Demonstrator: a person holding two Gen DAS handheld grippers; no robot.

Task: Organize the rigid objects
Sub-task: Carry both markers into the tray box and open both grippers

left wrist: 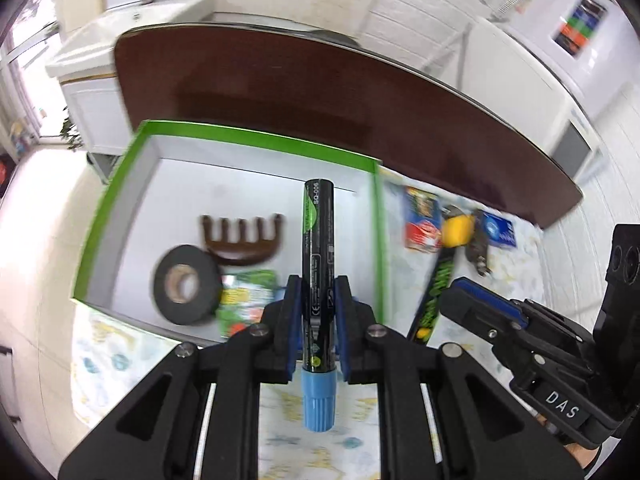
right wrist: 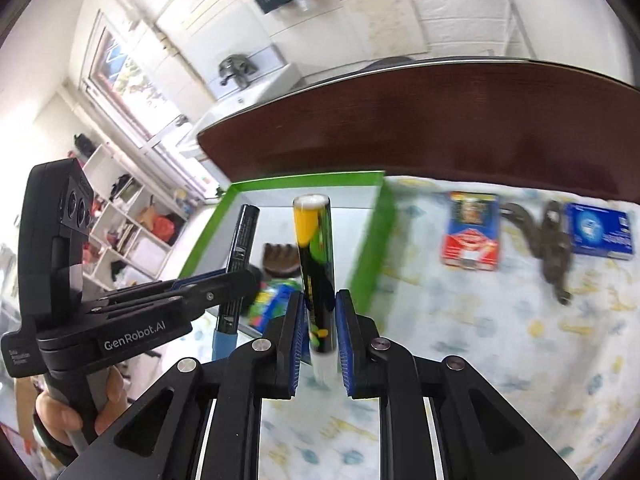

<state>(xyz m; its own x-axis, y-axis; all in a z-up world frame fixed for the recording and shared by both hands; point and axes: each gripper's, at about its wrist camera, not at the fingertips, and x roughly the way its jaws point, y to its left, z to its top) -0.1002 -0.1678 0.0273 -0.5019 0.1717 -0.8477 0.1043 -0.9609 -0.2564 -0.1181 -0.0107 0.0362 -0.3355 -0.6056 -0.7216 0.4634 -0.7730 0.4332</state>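
A: The left gripper (left wrist: 318,320) is clenched on a black marker (left wrist: 318,264) with a blue cap (left wrist: 318,404), held lengthwise over the near edge of the green box (left wrist: 256,138). What should it mind?

B: The floor below is crowded. A tape roll (left wrist: 186,290), a brown comb (left wrist: 242,242) and a colourful packet (left wrist: 248,300) lie on the left half. The bare strip by the right wall looks the better landing spot, so the marker ought to go down low and parallel to that wall before the pads let go.

A: And the right gripper (right wrist: 318,338)?

B: It grips a yellow-topped marker (right wrist: 314,264), raised in front of the box's right wall. The two tools sit close together, so they should probably go in one at a time to avoid a knock.

A: What remains outside?

B: On the patterned cloth (right wrist: 480,340): a red-and-blue card box (right wrist: 472,234), pliers (right wrist: 548,248) and a blue box (right wrist: 600,232).
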